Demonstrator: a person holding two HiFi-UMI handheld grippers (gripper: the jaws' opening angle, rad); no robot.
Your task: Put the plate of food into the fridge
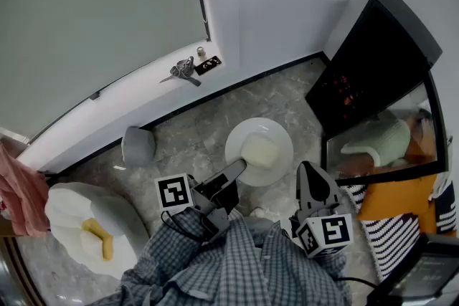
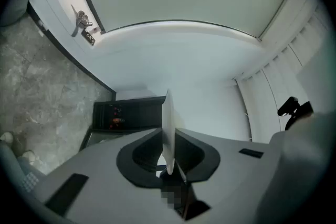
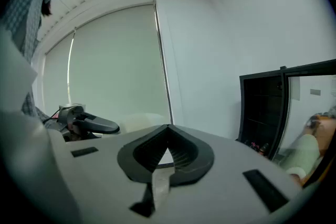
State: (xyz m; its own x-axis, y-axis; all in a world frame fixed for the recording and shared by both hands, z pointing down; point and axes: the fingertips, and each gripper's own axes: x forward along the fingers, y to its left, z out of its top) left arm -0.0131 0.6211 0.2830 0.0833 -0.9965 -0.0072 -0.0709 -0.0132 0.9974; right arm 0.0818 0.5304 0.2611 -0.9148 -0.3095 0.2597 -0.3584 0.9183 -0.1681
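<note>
A white plate (image 1: 278, 131) with a pale block of food (image 1: 259, 151) hangs above the grey marble floor. My left gripper (image 1: 239, 168) is shut on the plate's near-left rim; in the left gripper view the plate (image 2: 169, 113) stands edge-on between the jaws. The right gripper (image 1: 310, 172) is just right of the plate, apart from it, and its jaws (image 3: 168, 127) meet at the tip with nothing in them. The black fridge (image 1: 373, 61) stands at the right with its glass door (image 1: 387, 143) swung open.
A grey stool (image 1: 138, 146) sits on the floor at the left. A white round table (image 1: 107, 215) with a yellow item is at the lower left, beside a pink cloth (image 1: 20, 193). A door with a handle (image 1: 184, 71) is ahead. Striped orange fabric (image 1: 398, 215) lies under the fridge door.
</note>
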